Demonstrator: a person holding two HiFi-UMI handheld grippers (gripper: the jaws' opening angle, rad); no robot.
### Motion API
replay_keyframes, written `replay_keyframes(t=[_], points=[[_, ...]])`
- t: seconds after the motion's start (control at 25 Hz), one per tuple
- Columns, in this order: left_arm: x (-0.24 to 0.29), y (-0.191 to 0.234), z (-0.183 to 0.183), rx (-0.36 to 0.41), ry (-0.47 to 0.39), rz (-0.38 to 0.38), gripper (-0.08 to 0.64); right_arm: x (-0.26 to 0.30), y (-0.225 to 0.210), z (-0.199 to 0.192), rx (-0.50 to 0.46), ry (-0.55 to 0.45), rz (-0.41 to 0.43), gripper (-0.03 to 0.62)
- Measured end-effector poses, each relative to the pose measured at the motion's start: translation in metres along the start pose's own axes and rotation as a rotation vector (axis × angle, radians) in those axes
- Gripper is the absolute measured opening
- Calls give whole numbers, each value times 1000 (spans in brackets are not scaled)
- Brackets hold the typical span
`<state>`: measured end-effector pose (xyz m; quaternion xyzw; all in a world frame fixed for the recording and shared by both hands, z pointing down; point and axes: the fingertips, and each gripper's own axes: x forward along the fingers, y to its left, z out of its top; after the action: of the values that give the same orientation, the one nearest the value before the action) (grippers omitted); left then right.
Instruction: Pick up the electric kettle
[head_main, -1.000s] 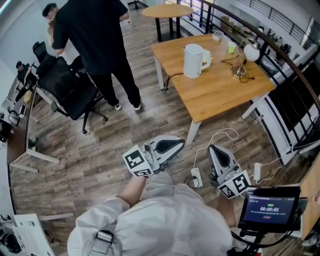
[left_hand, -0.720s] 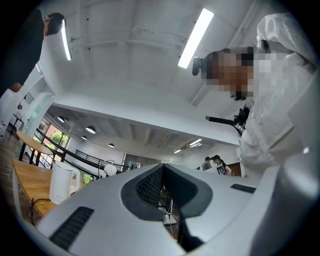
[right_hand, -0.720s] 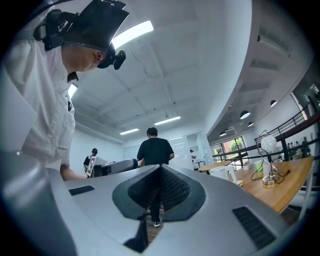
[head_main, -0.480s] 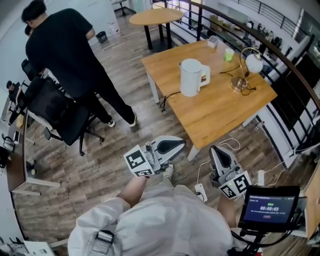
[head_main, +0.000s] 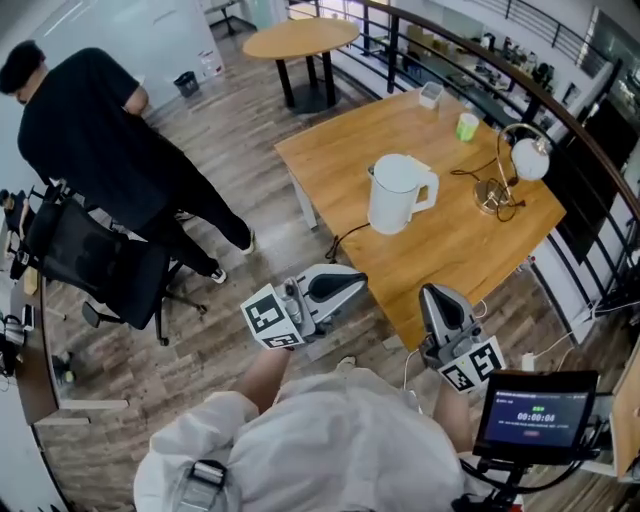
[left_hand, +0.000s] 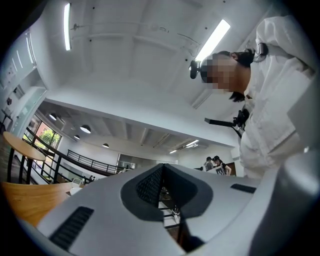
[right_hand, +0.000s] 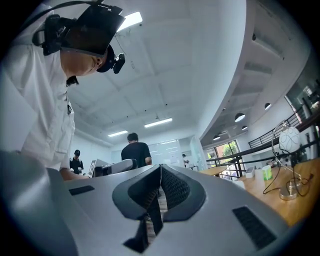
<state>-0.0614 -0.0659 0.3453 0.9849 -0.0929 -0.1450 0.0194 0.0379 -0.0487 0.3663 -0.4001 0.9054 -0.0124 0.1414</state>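
Looking at a white electric kettle (head_main: 398, 195) standing upright on the wooden table (head_main: 455, 255), roughly mid-table but closer to the table's left edge, handle turned toward the table's right side. Black cord (head_main: 345, 238) trailing from the base off that left edge and down. Further out on the same table: a desk lamp (head_main: 512, 165) with a round white shade by the right edge, plus a green cup (head_main: 467, 126) and a small white box (head_main: 431, 94) up near the far corner. Then the tools, both well short of the kettle: left gripper (head_main: 352, 281) hanging just off the table's near-left edge over the floor, right gripper (head_main: 433, 297) up against the table's near edge, both pointing roughly toward the table. Jaws pinched fully together on both, dead narrow, empty, easy to confirm in each gripper view. Going wider: a round table (head_main: 300, 38) beyond the wooden table's far side, a black railing (head_main: 500, 70) curving past its far and right sides, a person in black (head_main: 95, 150) off to its left by an office chair (head_main: 95, 265), and a small screen (head_main: 535, 410) to the right of its near corner.
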Motion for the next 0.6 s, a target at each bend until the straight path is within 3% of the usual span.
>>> replay_keyframes(t=[0.32, 0.6], points=[[1, 25, 7, -39, -5, -20, 8, 14, -9, -8, 9, 59, -42, 9], [23, 59, -16, -67, 11, 28, 8, 30, -63, -26, 15, 97, -6, 9]])
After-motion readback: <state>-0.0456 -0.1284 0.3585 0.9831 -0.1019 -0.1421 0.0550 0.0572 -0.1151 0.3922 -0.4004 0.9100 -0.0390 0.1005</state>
